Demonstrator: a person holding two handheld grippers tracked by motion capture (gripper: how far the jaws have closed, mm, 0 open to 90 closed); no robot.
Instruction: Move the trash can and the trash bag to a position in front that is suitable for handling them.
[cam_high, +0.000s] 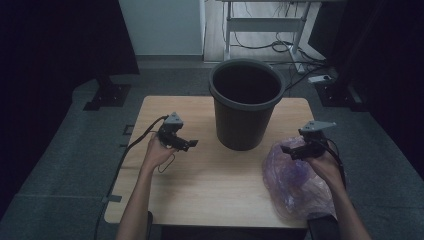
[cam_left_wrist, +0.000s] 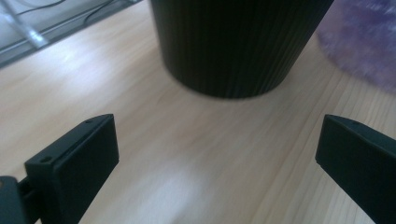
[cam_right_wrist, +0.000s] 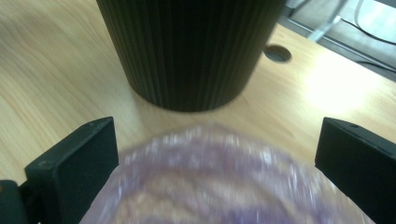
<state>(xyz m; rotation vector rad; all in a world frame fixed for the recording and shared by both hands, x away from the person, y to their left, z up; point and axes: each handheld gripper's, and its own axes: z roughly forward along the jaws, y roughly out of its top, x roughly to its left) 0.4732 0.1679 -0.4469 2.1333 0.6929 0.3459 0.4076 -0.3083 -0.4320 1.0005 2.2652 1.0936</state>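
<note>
No readable text, label, brand, number or sign appears on any surface in the high view or either gripper view.

Light wooden table (cam_high: 210, 175) with upright black ribbed bin (cam_high: 246, 107) and crumpled purple plastic bag (cam_high: 292, 180)

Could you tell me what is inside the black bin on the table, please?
From the high view, the bin looks empty: past its rim only dark inner wall shows. The bottom is in shadow, so something small or dark lying there cannot be ruled out.
</note>
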